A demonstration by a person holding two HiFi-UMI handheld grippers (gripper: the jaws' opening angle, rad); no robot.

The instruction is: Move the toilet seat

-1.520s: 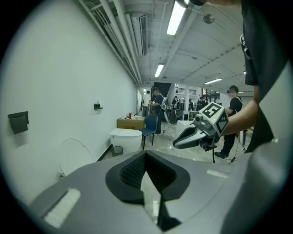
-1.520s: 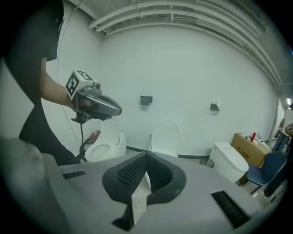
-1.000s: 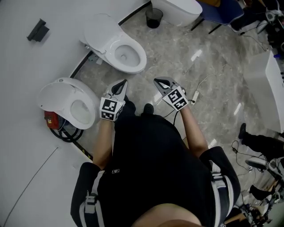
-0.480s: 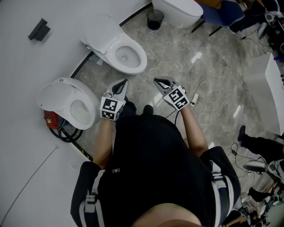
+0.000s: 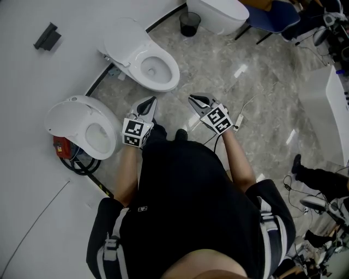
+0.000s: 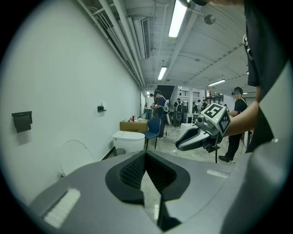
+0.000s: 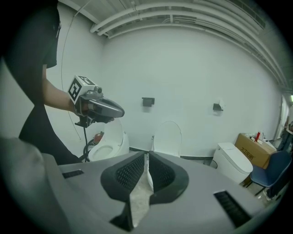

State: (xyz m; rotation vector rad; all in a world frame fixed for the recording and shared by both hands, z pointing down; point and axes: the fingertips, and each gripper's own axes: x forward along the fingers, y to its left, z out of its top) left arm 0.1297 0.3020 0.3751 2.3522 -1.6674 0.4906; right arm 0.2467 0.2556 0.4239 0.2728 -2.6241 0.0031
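Observation:
Two white toilets stand against the white wall, both with lid and seat raised. The farther toilet (image 5: 163, 80) (image 7: 167, 137) lies ahead of both grippers; the nearer toilet (image 5: 112, 133) (image 7: 106, 145) is to the left. My left gripper (image 5: 147, 102) (image 6: 145, 157) hangs above the floor between them, shut and empty, touching nothing. My right gripper (image 5: 195, 100) (image 7: 146, 157) is level with it, to its right; its jaws are opening to a narrow slit with nothing between them. Each gripper shows in the other's view: the left gripper (image 7: 120, 112), the right gripper (image 6: 179, 145).
A third toilet (image 5: 218, 11) with its lid down, a black bin (image 5: 189, 22) and a blue chair (image 5: 275, 13) stand farther along the wall. Black cables and a red object (image 5: 62, 147) lie by the nearer toilet. A white cord (image 5: 240, 117) crosses the marble floor; a person's legs (image 5: 322, 174) are at right.

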